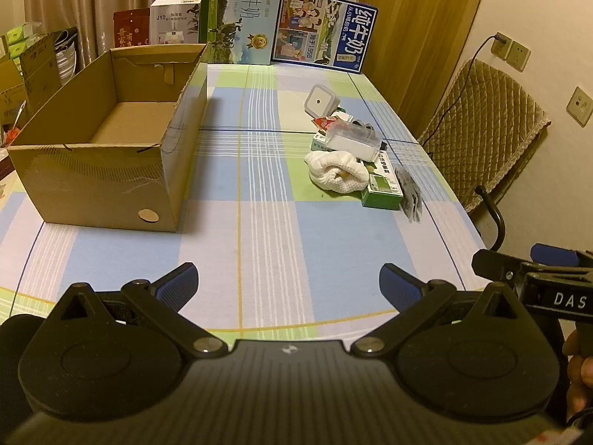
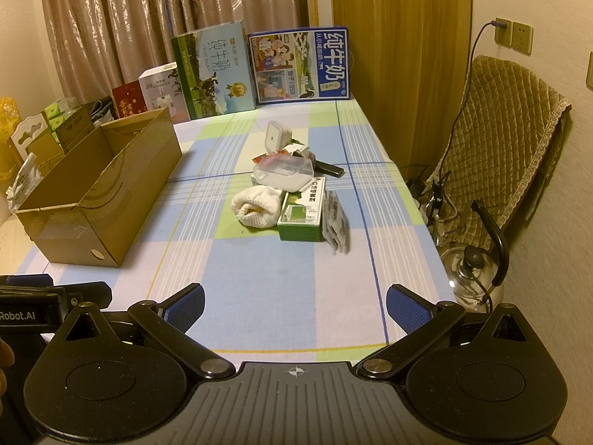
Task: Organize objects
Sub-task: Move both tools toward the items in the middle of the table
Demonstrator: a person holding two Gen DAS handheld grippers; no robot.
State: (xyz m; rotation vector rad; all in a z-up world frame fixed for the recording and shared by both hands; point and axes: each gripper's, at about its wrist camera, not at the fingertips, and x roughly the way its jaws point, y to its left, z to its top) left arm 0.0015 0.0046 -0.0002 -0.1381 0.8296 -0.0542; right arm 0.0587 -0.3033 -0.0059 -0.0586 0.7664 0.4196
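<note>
checked tablecloth [image 2: 259, 278] holds cardboard box [image 2: 100, 193], clutter.

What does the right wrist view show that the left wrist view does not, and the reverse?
Only the right wrist view shows the steel kettle on the floor beside the table, the tangle of cables under the chair, and the black item behind the pile in full.

Only the left wrist view shows the bare floor of the cardboard box and a wall socket right of the chair.

Both show the white cloth, green carton, clear lidded container, white square device, two milk cartons, and both grippers open, holding nothing.
</note>
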